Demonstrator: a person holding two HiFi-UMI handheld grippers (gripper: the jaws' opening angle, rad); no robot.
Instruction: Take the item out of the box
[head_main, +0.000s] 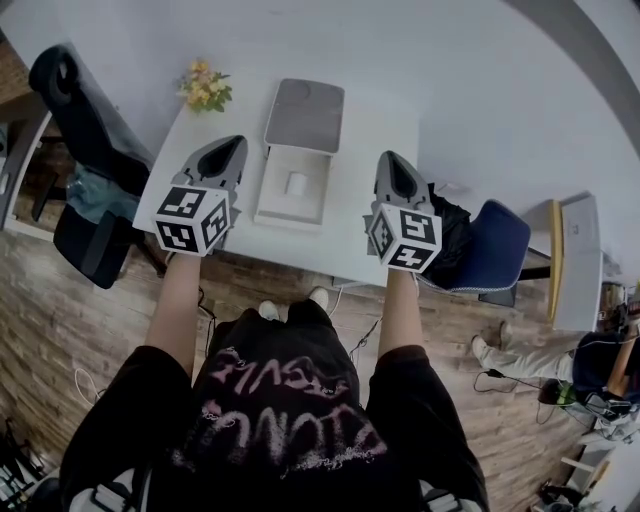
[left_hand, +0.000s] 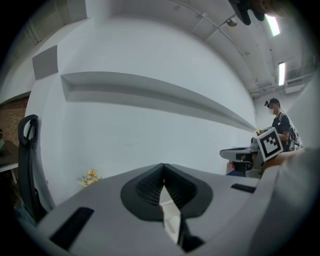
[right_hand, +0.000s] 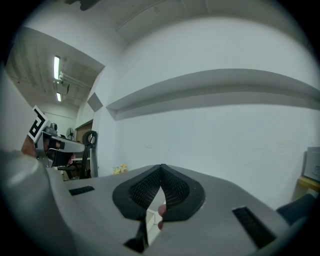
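An open white box (head_main: 275, 190) lies on the white table (head_main: 355, 225), and its grey lid (head_main: 305, 115) rests just behind it. Inside the box sits a small white item (head_main: 296, 183). My left gripper (head_main: 237, 146) hovers to the left of the box, jaws shut and holding nothing. On the other side of the box my right gripper (head_main: 390, 163) is likewise shut and empty. In the left gripper view the left gripper (left_hand: 163, 175) has its black pads meeting at the tip. The right gripper view shows the same for the right gripper (right_hand: 161, 172).
A small bunch of yellow flowers (head_main: 205, 87) stands at the table's far left corner. A black office chair (head_main: 85, 120) is left of the table and a blue chair (head_main: 497, 245) right of it. Another person (head_main: 600, 375) sits at the lower right.
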